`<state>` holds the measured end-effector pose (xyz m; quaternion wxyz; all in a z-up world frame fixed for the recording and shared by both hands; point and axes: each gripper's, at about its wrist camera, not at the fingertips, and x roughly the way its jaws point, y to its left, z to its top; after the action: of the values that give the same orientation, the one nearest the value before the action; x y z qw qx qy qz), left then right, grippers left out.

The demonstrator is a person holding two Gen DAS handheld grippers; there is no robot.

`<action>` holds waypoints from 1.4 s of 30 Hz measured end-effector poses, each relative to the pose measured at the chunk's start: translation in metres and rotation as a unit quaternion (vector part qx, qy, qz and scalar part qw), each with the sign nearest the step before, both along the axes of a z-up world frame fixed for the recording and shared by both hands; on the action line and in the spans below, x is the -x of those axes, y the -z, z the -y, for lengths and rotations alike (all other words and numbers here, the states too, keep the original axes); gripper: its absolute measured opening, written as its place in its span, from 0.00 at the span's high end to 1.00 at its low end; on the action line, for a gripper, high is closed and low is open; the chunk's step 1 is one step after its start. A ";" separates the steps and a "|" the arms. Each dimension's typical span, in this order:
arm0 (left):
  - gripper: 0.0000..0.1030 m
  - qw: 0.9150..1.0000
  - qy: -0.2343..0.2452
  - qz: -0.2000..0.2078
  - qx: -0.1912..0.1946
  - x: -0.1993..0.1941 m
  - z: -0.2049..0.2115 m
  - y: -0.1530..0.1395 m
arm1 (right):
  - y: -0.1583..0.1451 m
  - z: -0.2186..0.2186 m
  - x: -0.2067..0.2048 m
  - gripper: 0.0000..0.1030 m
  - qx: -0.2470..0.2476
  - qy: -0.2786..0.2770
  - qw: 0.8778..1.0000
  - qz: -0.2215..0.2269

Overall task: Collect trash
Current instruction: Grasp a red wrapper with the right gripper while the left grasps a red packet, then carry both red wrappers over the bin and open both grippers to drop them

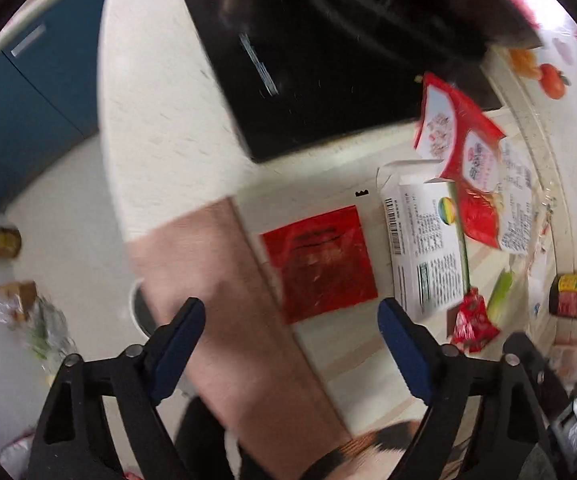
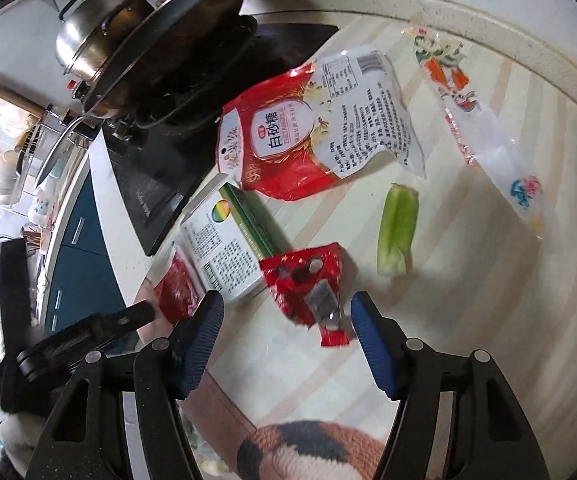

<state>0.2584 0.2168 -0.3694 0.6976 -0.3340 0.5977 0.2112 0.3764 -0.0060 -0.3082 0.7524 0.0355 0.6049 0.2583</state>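
1. Kitchen counter [image 2: 468, 280], pale and striped, runs beside a black hob [image 2: 160, 184] with pans on it; blue cabinets sit below, and more litter lies on the floor in the left view.
2. Trash is scattered on the counter: a sugar bag [image 2: 308, 128], a white box [image 2: 224, 256], a small red wrapper [image 2: 308, 284], a green stalk [image 2: 398, 232], a clear printed bag [image 2: 484, 128] and a flat red packet [image 1: 320, 264].
3. Right gripper [image 2: 286, 316] is spread wide and holds nothing. The wrapper lies between its fingers, just ahead of the tips, not touched as far as I can tell.
4. Left gripper [image 1: 290, 316] is also wide open and empty. It hovers above the red packet, with the person's forearm [image 1: 224, 300] crossing beneath it; this view is blurred.
5. Judged step: lining up for a first pick, likely the wrapper with the right gripper.
6. Next move would need lowering the fingers to the counter on either side of the crumpled wrapper, then closing on its raised folds, since thin foil may slip.
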 end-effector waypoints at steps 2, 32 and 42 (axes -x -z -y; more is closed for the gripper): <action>0.38 1.000 0.001 -0.014 -0.005 -0.009 0.003 0.010 | 0.008 -0.004 -0.005 0.34 0.001 -0.001 1.000 -0.005; 0.97 0.983 0.027 0.019 -0.182 0.095 0.015 -0.093 | -0.023 -0.040 0.070 0.96 -0.003 -0.065 0.995 0.081; 0.97 0.984 -0.035 0.018 -0.175 0.180 -0.040 -0.094 | -0.017 -0.097 0.135 0.97 -0.030 -0.112 0.991 0.063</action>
<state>0.0788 0.2572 -0.2754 0.7477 -0.2316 0.5272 0.3308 0.2416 0.0913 -0.2915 0.7538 -0.0266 0.5484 0.3611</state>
